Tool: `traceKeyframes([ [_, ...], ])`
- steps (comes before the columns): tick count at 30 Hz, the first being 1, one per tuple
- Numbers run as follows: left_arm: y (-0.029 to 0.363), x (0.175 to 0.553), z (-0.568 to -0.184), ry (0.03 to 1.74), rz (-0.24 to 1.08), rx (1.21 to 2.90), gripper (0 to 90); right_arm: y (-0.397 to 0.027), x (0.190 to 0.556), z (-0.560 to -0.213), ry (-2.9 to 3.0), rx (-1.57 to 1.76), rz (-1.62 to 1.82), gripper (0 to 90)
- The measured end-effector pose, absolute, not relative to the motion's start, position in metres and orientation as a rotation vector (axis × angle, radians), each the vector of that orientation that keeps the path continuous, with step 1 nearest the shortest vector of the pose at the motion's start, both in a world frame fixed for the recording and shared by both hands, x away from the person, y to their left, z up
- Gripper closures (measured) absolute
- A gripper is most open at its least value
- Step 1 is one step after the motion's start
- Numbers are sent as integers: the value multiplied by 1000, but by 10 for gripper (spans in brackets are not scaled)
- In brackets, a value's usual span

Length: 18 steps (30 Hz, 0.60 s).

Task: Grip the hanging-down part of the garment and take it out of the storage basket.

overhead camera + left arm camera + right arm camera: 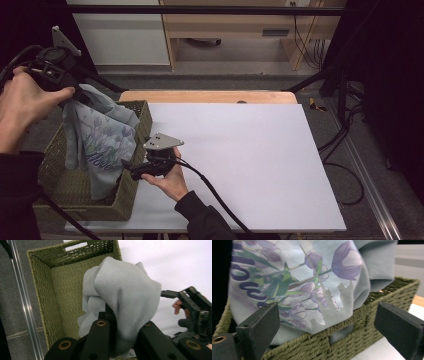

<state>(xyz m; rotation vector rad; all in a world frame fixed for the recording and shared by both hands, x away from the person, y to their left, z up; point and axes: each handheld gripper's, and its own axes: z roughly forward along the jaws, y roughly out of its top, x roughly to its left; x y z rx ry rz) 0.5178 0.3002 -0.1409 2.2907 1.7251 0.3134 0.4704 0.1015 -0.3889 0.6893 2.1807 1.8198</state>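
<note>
Clearly the work is only partly done. At the far left of the high view, the left gripper [75, 95] is lifted above the table with its jaws clamped on a bunched fold of one pale grey-blue cloth garment printed with purple tulips and dark lettering [100, 145]. The garment hangs from that grip, and its lower part is still down inside the olive-green woven rectangular basket [127, 200], draped against the basket's right wall. In the left gripper view the cloth [125, 297] is pinched between the two black jaws, with the basket's woven floor [62, 290] below it.

Just right of the basket, the right gripper [127, 167] is held low by the basket's right wall, pointing at the hanging cloth. Its jaws stand wide apart and hold nothing; in the right gripper view the printed tulips [312, 290] fill the gap ahead, above the basket rim [367, 307].

My judgement: the garment is lifted but not yet clear of the basket, and moving it onto the white rectangular board [260, 160] covering the wooden table remains.

By count: one garment, one basket with nothing else visible in it, one board, two grippers.
</note>
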Motion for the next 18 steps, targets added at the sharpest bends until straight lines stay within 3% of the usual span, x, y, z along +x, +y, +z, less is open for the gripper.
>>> traceKeyframes([
  [7,296,518,-140,1711,309,2297,844,124,482,-394,2206,674,1792,80],
  [13,296,518,-141,1706,313,2301,844,136,482,-398,2250,667,1824,170],
  [14,297,518,-141,1707,312,2302,844,139,481,-399,2258,652,1835,283],
  [15,297,518,-141,1707,312,2302,845,139,481,-399,2258,652,1835,283],
  [17,298,517,-141,1709,314,2298,844,140,480,-399,2246,643,1835,404],
  [18,298,516,-140,1710,313,2296,844,140,480,-399,2248,632,1831,551],
])
